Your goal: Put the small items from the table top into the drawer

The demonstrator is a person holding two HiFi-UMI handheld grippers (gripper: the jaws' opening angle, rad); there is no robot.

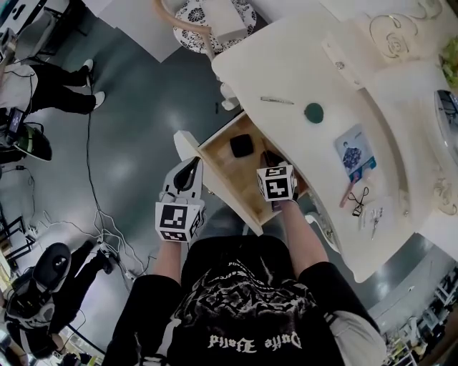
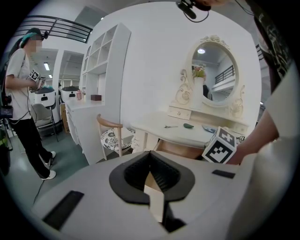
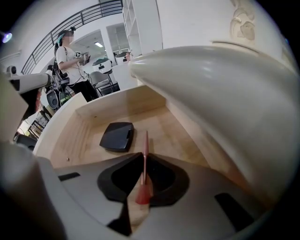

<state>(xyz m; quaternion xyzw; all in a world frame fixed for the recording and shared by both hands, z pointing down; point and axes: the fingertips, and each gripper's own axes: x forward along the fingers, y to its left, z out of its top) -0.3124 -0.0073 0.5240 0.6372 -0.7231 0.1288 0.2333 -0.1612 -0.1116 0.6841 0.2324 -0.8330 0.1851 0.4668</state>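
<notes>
The wooden drawer (image 1: 223, 182) stands pulled out of the white dressing table (image 1: 286, 64), with a black compact (image 1: 241, 145) lying in it. My right gripper (image 1: 271, 159) hangs over the drawer's right side. It is shut on a thin red pencil (image 3: 145, 150) that points down at the drawer bottom (image 3: 176, 136), beside the compact (image 3: 117, 136). My left gripper (image 1: 192, 166) is left of the drawer, near its white front panel, jaws together with nothing in them (image 2: 151, 157). On the table top lie a green round piece (image 1: 313, 112), a thin metal tool (image 1: 277, 101) and a blue card (image 1: 354, 151).
A pink stick (image 1: 350, 193), a black looped tool (image 1: 361, 196) and a silver item (image 1: 375, 218) lie near the table's front edge. A chair with a patterned seat (image 1: 207, 18) stands at the table's far end. A person (image 1: 50, 86) stands at the left; cables (image 1: 100, 229) run over the floor.
</notes>
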